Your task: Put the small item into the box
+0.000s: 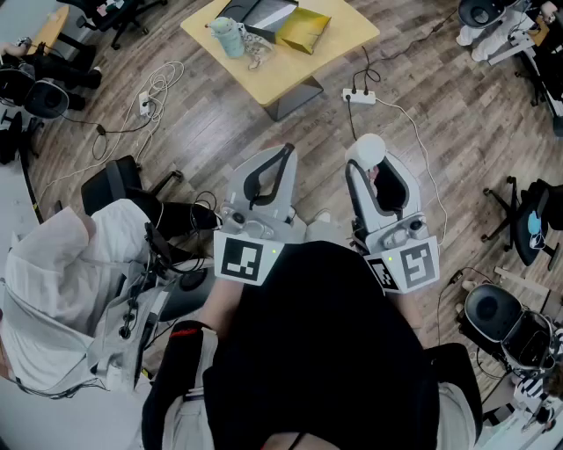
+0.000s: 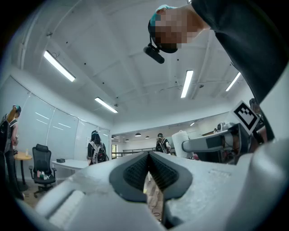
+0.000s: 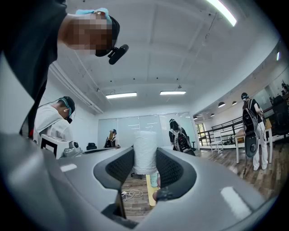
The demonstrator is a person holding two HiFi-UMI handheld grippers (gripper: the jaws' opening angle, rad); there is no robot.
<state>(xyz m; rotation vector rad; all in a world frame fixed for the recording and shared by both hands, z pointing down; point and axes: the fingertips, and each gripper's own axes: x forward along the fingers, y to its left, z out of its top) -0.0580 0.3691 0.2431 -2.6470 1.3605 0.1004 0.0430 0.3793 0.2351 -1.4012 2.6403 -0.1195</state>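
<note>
My right gripper is shut on a small white wrapped roll, which sticks out beyond its tips. In the right gripper view the roll stands upright with both dark pads pressed against its sides. My left gripper is held beside it, shut with nothing in it; its ribbed pads meet in the left gripper view. Both grippers are held close to my body, well short of the table. The grey open box sits on the far wooden table.
Beside the box lie a yellow bag and a teal bottle. A power strip and cables lie on the wood floor between me and the table. Another person in white stands at my left. Office chairs stand at the right.
</note>
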